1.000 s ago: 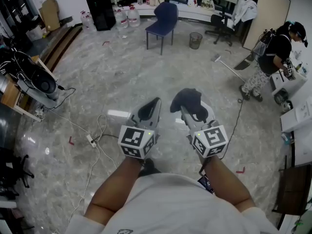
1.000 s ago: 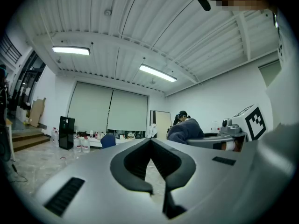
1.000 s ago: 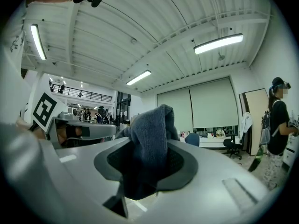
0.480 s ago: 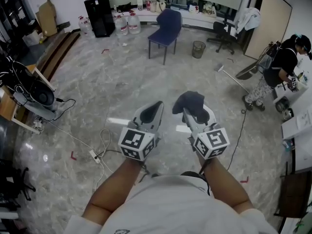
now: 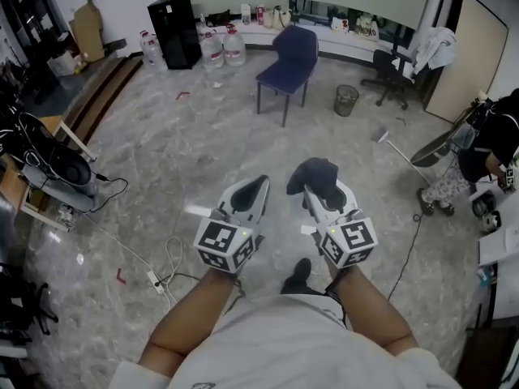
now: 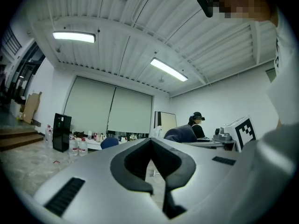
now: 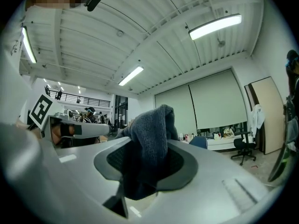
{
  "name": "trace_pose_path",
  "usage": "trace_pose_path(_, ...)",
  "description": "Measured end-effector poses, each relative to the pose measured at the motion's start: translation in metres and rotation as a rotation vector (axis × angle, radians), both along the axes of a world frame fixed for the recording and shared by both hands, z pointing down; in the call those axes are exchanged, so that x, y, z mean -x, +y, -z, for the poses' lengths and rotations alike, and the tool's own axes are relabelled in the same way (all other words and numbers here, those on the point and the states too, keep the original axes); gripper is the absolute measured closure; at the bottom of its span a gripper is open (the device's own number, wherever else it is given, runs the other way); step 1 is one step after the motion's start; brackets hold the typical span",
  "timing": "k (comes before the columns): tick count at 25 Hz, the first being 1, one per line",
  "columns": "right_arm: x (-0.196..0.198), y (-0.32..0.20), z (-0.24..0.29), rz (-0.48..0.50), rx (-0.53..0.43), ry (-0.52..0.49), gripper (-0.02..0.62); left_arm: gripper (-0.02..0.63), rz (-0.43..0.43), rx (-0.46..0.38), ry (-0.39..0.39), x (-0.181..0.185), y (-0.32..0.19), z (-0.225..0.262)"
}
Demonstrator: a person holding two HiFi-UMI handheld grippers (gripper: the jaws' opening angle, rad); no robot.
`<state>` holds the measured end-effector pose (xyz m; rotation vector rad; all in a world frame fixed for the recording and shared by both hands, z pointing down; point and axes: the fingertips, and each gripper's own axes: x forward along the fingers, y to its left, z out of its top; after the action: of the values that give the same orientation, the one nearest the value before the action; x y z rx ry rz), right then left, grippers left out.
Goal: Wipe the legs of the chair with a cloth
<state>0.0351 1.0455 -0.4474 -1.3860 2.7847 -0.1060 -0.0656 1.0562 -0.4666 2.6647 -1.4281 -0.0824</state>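
A blue chair [image 5: 290, 59] with thin metal legs stands on the marble floor far ahead, near the back counter; it also shows small in the left gripper view [image 6: 109, 143] and the right gripper view [image 7: 198, 142]. My right gripper [image 5: 318, 186] is shut on a dark grey cloth [image 5: 318, 177], which bulges up from between the jaws [image 7: 150, 143]. My left gripper [image 5: 251, 191] is held beside it, shut with nothing in it [image 6: 150, 164]. Both grippers hang in the air in front of my body, well short of the chair.
A wire waste bin [image 5: 346, 100] and a black office chair [image 5: 395, 75] stand right of the blue chair. Water bottles [image 5: 223, 45] and a black cabinet [image 5: 173, 19] are at the back left. A power strip and cable [image 5: 158, 278] lie left of my feet. A person [image 5: 486, 152] stands at the right.
The view has advanced across the floor: the blue chair sits lower and larger in the head view than a second ago. Both grippers keep the same pose, the cloth still held.
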Motion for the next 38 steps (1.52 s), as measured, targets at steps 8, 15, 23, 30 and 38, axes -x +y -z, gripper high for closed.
trace_pose_path(8,-0.060,-0.193,0.018,0.076,-0.017,0.025,0.462,0.601,0.083,0.007,0.005,-0.046,-0.174,0.004)
trace_pose_path(15,-0.067,-0.322,0.014,0.088,-0.009,0.034,0.462,0.601,0.099,0.014,0.009,-0.046,-0.305,0.001)
trace_pose_path(23,-0.025,-0.542,-0.050,0.050,0.000,0.045,0.462,0.601,0.034,-0.013,0.013,-0.013,-0.549,-0.047)
trace_pose_path(30,0.021,-0.807,-0.078,-0.042,0.017,0.070,0.462,0.601,-0.087,-0.031,0.046,0.030,-0.840,-0.081)
trace_pose_path(38,0.013,-0.996,-0.130,-0.130,0.060,0.119,0.460,0.601,-0.204,0.005,0.049,0.001,-1.037,-0.146)
